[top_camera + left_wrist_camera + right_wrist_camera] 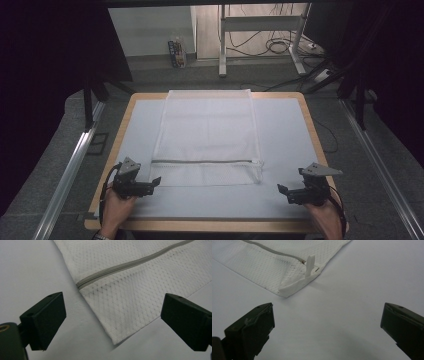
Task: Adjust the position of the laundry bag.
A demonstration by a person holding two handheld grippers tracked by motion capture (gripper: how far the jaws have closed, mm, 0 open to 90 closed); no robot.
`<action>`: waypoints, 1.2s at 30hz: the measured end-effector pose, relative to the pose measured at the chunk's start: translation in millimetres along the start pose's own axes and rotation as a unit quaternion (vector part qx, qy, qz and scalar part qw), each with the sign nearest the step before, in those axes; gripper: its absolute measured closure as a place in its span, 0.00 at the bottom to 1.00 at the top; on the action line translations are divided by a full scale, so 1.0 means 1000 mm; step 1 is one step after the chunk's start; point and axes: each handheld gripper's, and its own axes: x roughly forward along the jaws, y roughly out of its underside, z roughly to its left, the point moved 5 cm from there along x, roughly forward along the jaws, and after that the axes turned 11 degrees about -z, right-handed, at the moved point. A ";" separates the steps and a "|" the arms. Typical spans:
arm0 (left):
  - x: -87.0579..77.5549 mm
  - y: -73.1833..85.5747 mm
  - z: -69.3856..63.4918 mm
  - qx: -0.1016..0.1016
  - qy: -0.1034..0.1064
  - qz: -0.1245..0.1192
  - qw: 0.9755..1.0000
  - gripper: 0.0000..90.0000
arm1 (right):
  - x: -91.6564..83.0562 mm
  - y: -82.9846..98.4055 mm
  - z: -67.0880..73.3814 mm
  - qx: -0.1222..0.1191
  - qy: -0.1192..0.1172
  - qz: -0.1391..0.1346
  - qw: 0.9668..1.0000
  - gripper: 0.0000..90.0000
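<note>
Grippers rest open and empty at the desk's (305, 107) near corners: left gripper (156, 182) beside the white mesh laundry bag's (207, 130) corner, right gripper (282, 190) apart from it. Bag lies flat mid-desk, grey zipper (205, 161) closed. Thin mesh could slip or bunch if jaws pinch only its edge.

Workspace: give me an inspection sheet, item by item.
Surface: wooden table covered by a pale mat.
Job's things: white mesh bag lying flat, grey zipper running across near its front edge, white pull tab at the right end.
Clutter: nothing seen on the mat.
Grippers: left gripper and right gripper open, empty, near the bag's front corners.
Cables: one trails from each gripper; floor cables behind.
Surroundings: desk frame, drinks pack on the floor.
</note>
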 end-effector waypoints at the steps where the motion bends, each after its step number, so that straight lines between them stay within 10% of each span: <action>1: 0.000 0.000 0.000 -0.004 0.000 0.000 1.000 0.09 | 0.000 0.000 -0.001 0.000 0.001 -0.001 1.000 0.00; 36: 0.000 0.000 0.005 0.007 -0.003 -0.024 1.000 0.10 | 0.007 -0.001 0.004 -0.008 -0.006 0.012 1.000 0.00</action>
